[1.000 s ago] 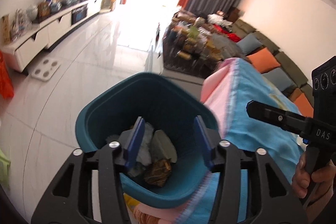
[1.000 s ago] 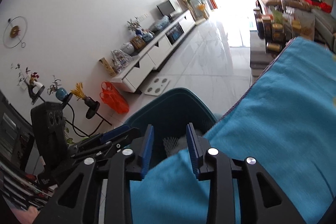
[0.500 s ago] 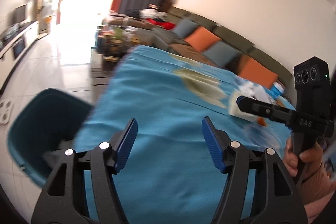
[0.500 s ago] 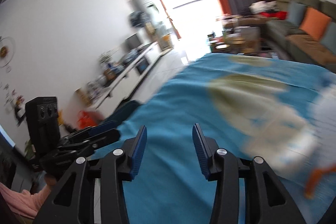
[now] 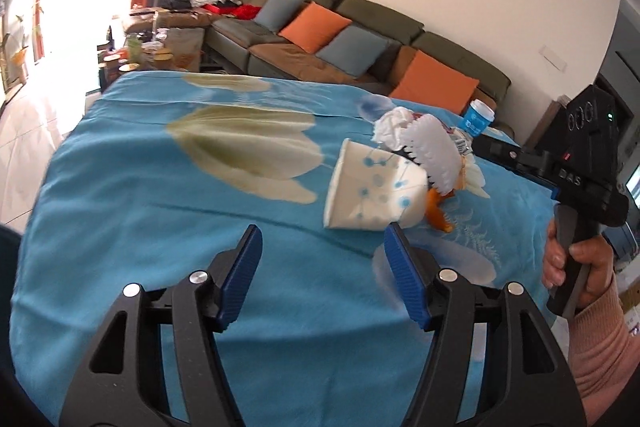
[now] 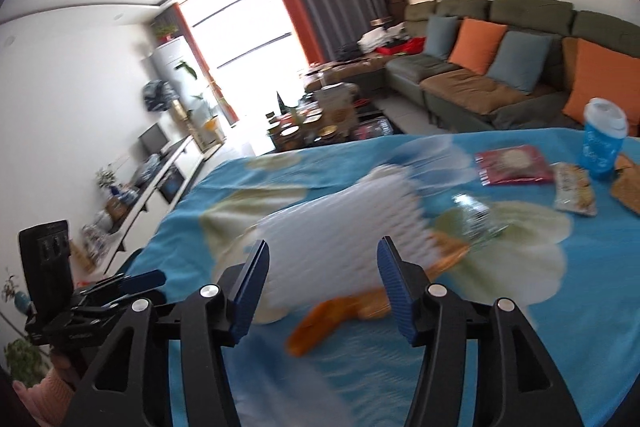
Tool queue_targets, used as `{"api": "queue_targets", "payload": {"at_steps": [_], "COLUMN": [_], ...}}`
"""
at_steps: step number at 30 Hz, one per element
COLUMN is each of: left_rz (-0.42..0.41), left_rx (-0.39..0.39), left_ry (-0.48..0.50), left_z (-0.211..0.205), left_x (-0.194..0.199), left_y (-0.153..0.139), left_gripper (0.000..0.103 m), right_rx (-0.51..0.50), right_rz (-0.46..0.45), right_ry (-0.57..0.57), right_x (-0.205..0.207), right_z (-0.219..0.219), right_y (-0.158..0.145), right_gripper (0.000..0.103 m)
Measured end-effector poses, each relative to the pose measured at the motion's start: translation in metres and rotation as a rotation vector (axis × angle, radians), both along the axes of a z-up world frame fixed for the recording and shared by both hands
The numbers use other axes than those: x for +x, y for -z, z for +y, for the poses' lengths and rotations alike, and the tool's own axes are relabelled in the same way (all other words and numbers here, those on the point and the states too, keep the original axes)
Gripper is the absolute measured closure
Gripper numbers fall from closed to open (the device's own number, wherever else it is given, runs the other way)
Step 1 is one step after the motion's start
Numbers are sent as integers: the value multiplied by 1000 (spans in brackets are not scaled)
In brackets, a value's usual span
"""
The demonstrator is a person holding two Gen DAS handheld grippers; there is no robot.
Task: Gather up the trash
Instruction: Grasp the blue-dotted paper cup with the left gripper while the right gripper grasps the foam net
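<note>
On the tablecloth (image 5: pixel 160 211), a tipped paper cup (image 5: pixel 372 189) lies before crumpled tissue (image 5: pixel 394 125), the sofa (image 5: pixel 360 39) behind.

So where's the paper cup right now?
In the left wrist view the paper cup lies on its side on the blue tablecloth, right of centre, against the white foam netting.

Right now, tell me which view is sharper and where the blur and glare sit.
Left wrist view: sharper; the paper cup reads clearly, the window at upper left blown out. Right wrist view: motion blur smears the white foam netting and orange peel; the window glares white; fisheye bends the walls in both.
</note>
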State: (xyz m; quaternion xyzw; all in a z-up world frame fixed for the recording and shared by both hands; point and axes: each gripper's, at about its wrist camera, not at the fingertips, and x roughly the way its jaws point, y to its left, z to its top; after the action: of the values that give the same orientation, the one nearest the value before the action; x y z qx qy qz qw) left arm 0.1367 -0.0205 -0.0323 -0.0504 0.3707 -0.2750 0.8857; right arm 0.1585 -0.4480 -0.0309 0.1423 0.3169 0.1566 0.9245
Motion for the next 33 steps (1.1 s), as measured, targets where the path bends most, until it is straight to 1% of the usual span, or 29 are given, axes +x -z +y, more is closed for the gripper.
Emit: {"api": "queue_targets", "payload": {"at_steps": [2, 3, 9, 11, 16, 18, 19, 21, 23, 25, 28, 30, 32, 33], "left_rz": [8, 14, 57, 87, 158, 172, 180, 191, 192, 189, 170, 159, 143, 134], "left_rx": [0, -2, 5, 6, -17, -27, -34, -38, -34, -35, -32, -34, -37, -36], "left_ry": [11, 21, 68, 89, 134, 141, 151, 157, 158, 158, 158, 158, 156, 152], "left_z": [-8, -12, -29, -35, -40, -42, -43, -44, -45, -44, -42, -40, -38, -37], "left_x": [6, 12, 35, 44, 58, 60, 61, 63, 62, 59, 53, 50, 46, 44], "left_y": [-1, -1, 4, 7, 18, 22, 25, 28, 30, 30, 27, 24, 21, 19], "left_gripper": [40, 40, 41, 41, 41, 42, 43, 50, 62, 68, 77, 79, 86, 87], "right_rx": [3, 0, 22, 44, 68, 71, 72, 77, 79, 85, 97, 108, 114, 117], "right_rz": [9, 17, 64, 90, 111, 108, 108, 106, 98, 89, 68, 61, 54, 50], "right_ry": [12, 14, 3, -27, -61, -72, -75, -83, -86, -90, -102, -112, -118, -124], "right_x": [8, 12, 37, 44, 49, 46, 44, 39, 34, 30, 20, 15, 10, 8], "right_z": [-6, -11, -30, -32, -31, -31, -32, -31, -33, -34, -35, -33, -31, -31], "right_y": [3, 5, 19, 24, 33, 35, 36, 34, 34, 33, 31, 28, 28, 27], "right_gripper": [39, 38, 36, 34, 35, 43, 53, 62, 75, 83, 90, 92, 96, 97]}}
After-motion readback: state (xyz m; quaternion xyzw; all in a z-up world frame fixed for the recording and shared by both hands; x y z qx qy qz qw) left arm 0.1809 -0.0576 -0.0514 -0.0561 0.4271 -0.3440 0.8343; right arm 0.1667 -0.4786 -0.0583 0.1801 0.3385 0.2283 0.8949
